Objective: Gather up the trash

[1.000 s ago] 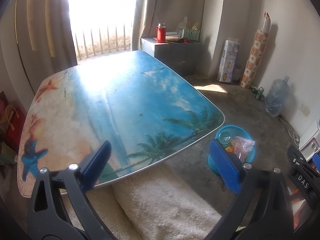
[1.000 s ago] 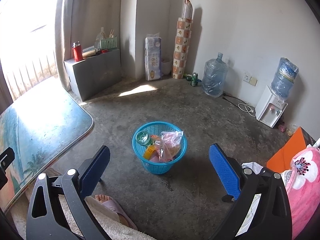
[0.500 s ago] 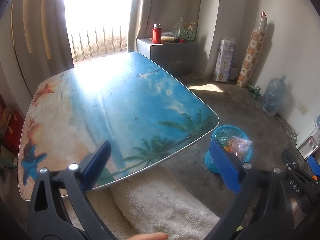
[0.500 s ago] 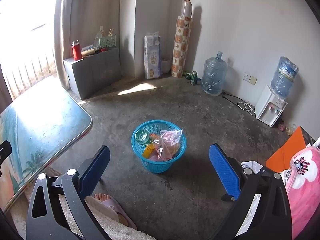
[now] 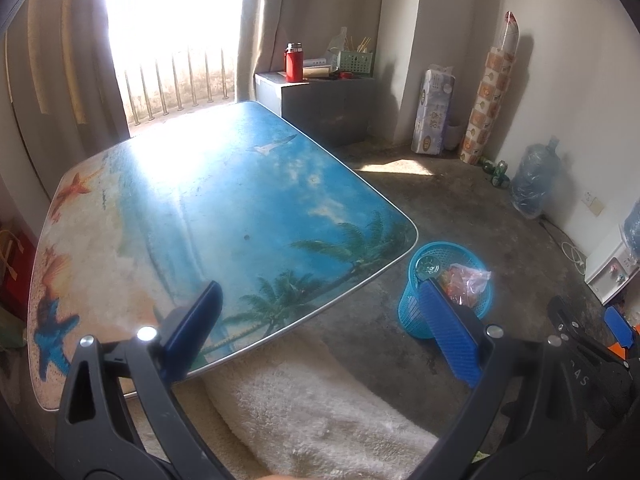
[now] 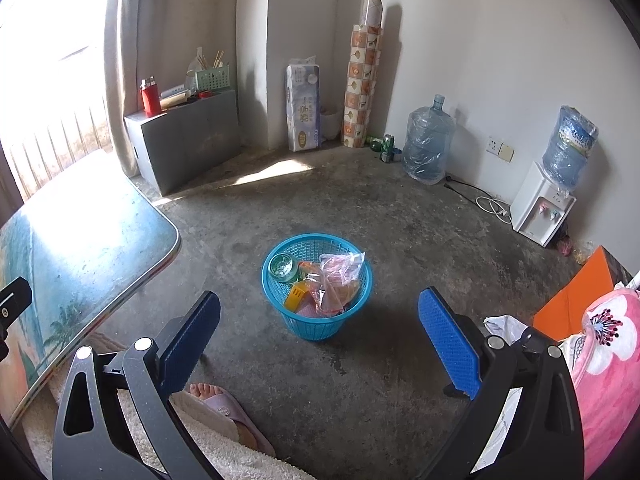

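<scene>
Concrete floor | basket point(image 6: 317, 286) contents part-hidden | L gripper point(image 5: 320, 328) & R gripper point(image 6: 319, 334) open, empty

Both tongs, left point(image 5: 318, 330) and right point(image 6: 318, 336), have black angular frames with silver screws and ribbed blue pads point(image 6: 450, 342), and the person wears a pale slipper point(image 6: 224, 412).

Left gripper point(image 5: 320, 322) jaws spread wide, right gripper point(image 6: 320, 330) likewise, both empty
</scene>
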A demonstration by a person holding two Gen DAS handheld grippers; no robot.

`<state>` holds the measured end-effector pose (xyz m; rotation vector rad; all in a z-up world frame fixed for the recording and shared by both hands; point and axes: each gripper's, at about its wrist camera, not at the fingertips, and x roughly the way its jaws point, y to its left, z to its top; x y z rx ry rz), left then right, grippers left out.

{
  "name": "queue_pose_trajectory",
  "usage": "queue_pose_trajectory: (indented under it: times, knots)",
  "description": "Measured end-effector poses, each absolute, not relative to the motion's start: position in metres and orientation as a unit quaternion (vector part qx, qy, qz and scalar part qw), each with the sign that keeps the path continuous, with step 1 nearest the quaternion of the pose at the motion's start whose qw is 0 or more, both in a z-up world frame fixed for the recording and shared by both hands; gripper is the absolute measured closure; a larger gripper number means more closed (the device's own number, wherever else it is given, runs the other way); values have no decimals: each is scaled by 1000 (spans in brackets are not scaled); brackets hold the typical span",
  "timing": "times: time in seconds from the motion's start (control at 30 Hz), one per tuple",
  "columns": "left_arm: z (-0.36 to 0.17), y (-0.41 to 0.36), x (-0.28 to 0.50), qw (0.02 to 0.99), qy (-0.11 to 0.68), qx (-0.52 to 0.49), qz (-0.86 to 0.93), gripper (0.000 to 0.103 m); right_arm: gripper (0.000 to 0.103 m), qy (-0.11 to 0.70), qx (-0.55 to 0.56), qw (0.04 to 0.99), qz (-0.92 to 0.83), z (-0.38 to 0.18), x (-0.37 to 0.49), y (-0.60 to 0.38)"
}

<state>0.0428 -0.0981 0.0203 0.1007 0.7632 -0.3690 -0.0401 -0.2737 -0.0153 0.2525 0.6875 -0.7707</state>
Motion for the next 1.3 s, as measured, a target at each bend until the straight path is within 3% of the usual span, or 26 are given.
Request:
queue_pose_trajectory:
  times: [1.3]
  knots:
    - [14, -103, 44, 904, 382, 56, -184, 8, 6, 328, 127, 860, -369, -15, -43, -281]
